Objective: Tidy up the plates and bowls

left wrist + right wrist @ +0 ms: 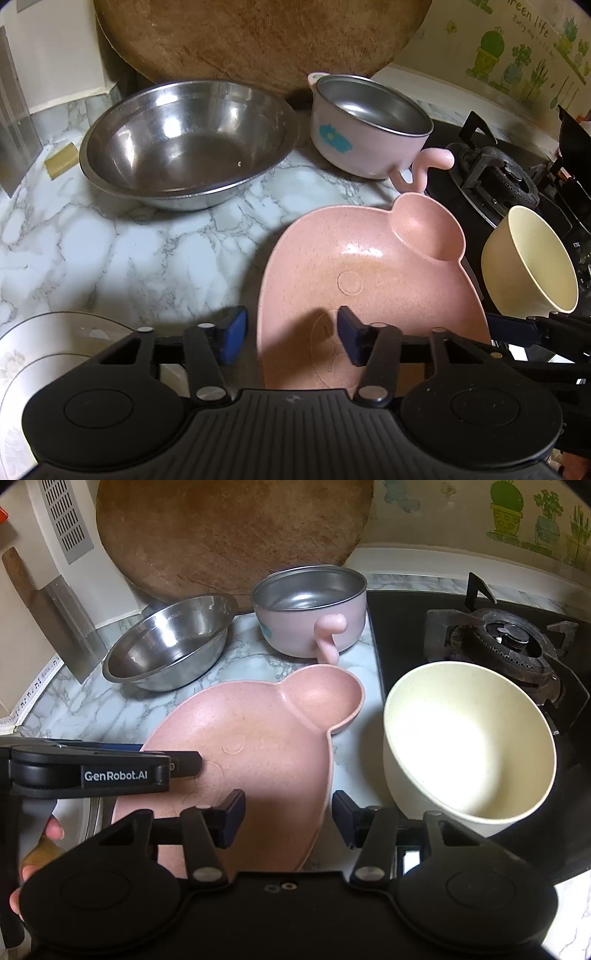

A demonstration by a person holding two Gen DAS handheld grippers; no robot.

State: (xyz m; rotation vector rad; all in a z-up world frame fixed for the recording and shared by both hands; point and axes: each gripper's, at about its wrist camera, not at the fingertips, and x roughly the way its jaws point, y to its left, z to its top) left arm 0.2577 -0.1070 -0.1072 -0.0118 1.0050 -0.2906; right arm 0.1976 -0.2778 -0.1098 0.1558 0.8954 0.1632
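Your left gripper (291, 338) hangs low over the white-and-grey marble counter (110, 251), jaws part-way apart, straddling the near left rim of the pink bear-shaped plate (362, 273): one blue pad sits outside the edge, the other over the plate's floor. Whether either pad touches, I cannot tell.

Your right gripper (288, 819) straddles the same plate's right rim, jaws likewise apart, one pad over the pink surface, the other above the counter just beside the cream bowl (469, 746). No clamp visible there either.

Left of your left gripper a glass plate (55, 332) lies on the counter, partly hidden by the gripper body. Your hand (40, 853) shows at the left edge of the right wrist view.

Further out, the steel basin (184, 144) sits well behind the pink plate, with the pink steel-lined cup (365, 125) beside it, its curled handle near the plate's ear. Behind both leans a big round wooden board (258, 37).

The black gas hob (498, 638) lies to the right; the cream bowl sits at its edge. A cleaver (55, 616) rests against the left wall, and cactus stickers (509, 506) dot the back wall.
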